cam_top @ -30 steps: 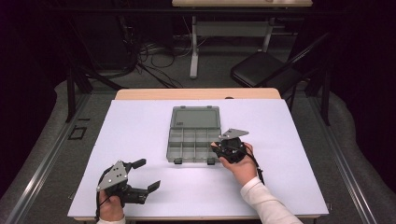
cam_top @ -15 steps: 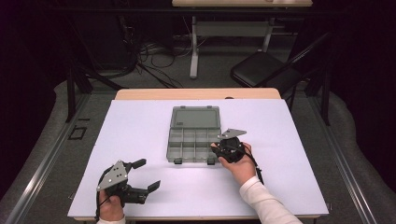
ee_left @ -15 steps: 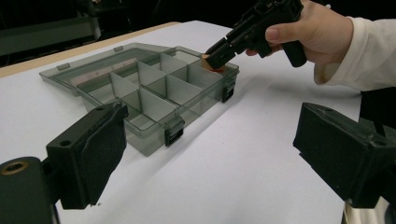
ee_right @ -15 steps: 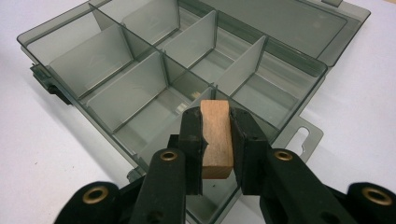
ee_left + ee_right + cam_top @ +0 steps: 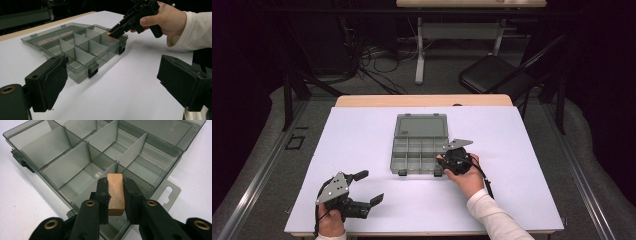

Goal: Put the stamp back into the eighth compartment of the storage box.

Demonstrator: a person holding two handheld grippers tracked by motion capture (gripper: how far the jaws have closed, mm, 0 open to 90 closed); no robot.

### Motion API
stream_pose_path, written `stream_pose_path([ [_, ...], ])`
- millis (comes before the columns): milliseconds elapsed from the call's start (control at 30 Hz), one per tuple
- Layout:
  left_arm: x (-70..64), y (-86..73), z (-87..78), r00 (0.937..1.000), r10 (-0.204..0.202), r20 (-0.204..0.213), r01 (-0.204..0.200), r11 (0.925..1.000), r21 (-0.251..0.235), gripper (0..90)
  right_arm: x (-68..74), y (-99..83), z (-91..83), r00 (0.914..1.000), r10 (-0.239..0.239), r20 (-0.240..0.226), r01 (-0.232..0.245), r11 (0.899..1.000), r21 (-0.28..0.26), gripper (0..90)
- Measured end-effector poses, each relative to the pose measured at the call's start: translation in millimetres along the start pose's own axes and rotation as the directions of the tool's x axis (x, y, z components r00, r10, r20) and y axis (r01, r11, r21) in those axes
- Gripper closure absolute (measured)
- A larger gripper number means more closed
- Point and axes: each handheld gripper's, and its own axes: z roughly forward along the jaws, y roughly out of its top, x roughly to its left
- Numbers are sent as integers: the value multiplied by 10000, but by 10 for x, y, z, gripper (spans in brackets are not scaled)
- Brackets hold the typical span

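Your right gripper (image 5: 116, 195) is clamping a small wooden block (image 5: 116, 194) between its jaws, and the right gripper view is showing the block standing upright in the grip, its upper end poking above the pads. Directly beneath and ahead of it, the grey see-through organizer box (image 5: 75, 167) is lying open, its divided compartments showing nothing inside. The block is hanging over the compartment at the corner of the box nearest your right hand (image 5: 469, 177).

The left gripper view is giving you the side angle: the jaws are tilting down over that corner, next to a black latch (image 5: 93, 71) on the front wall. The high view is showing the lid (image 5: 420, 125) folded flat beyond the tray.

Your left gripper (image 5: 364, 187) is resting well apart from the box on the white table (image 5: 532, 150), jaws spread wide with nothing between them.

No writing is readable.
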Motion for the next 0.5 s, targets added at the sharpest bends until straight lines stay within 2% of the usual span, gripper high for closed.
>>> stream_pose_path([
  [500, -3, 0, 2, 10000, 19, -56, -19, 10000, 6, 93, 4, -4, 9, 10000, 3, 28, -3, 10000, -28, 761],
])
